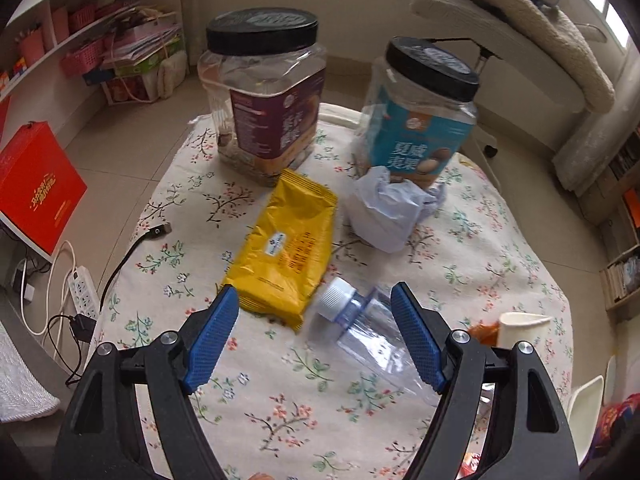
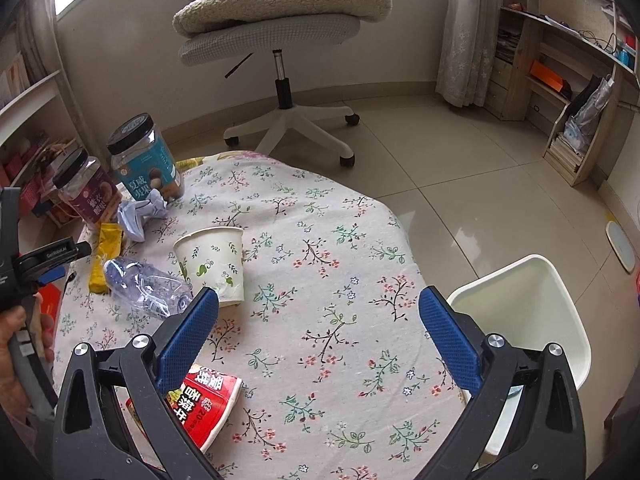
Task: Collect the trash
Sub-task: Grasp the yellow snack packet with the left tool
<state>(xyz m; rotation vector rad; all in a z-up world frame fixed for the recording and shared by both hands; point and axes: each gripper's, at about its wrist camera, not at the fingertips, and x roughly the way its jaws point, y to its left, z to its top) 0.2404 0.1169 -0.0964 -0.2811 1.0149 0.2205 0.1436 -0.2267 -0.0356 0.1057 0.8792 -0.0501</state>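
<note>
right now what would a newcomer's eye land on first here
The bright yellow foil snack packet lying flat mid-table on the floral tablecloth, with a crumpled clear plastic bottle on its side right beside it. Behind them stand two black-lidded clear plastic jars, and a white paper cup with leaf print stands upright farther along.

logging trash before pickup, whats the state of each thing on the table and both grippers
plastic bottle: on its side, capped
paper cup: upright
yellow packet: lying flat
crumpled paper: balled up
purple-label jar: upright, lidded
blue-label jar: upright, lidded
red wrapper: lying flat
left gripper: open
right gripper: open
</note>
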